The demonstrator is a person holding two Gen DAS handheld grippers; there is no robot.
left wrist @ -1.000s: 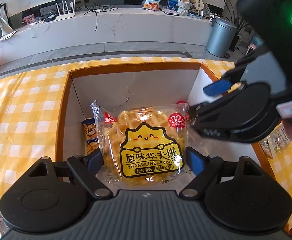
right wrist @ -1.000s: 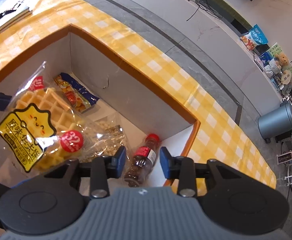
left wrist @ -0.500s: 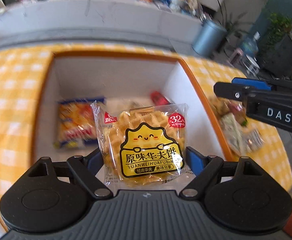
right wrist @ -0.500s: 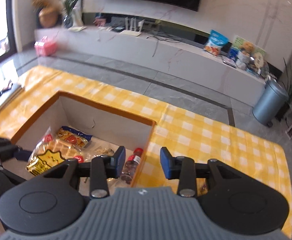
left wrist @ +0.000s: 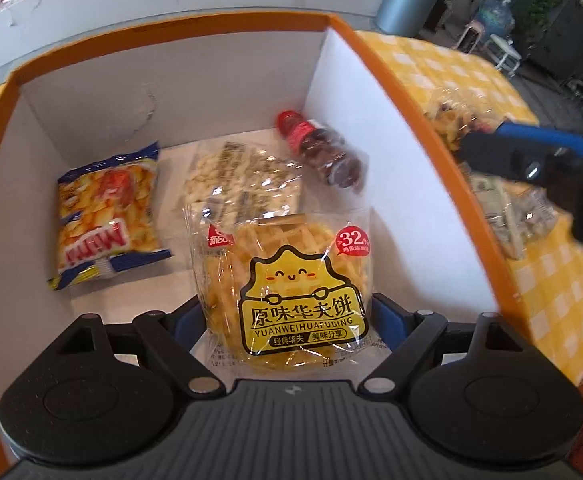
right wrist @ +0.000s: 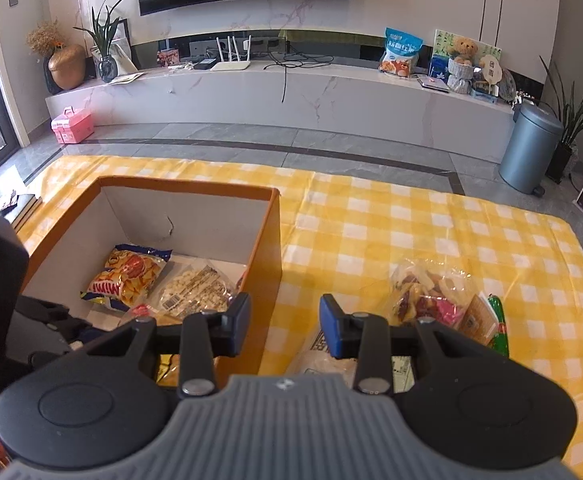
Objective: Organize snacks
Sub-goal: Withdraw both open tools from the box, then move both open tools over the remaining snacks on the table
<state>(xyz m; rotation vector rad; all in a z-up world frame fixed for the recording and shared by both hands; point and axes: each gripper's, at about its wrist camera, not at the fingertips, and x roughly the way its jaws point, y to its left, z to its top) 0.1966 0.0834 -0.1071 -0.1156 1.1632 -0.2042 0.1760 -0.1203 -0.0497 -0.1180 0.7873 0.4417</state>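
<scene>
Lowering our left gripper (left wrist: pixel 287 316), clamped on the crinkly clear-wrapped yellow waffle pack (left wrist: pixel 291 284), into the orange-rimmed white cardboard box (left wrist: pixel 171 26), we'd aim for bare floor near the glossy blue-and-yellow chip bag (left wrist: pixel 107 212) before letting go. Our right gripper (right wrist: pixel 285 326) hangs spread and empty over the yellow checked tablecloth (right wrist: pixel 411 224), near the loose snack packets (right wrist: pixel 435 300).

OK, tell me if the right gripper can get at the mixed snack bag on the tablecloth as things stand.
Probably yes. The right gripper is open and holds nothing, and the mixed snack bag lies uncovered on the tablecloth just beyond its right finger, outside the box.
</scene>
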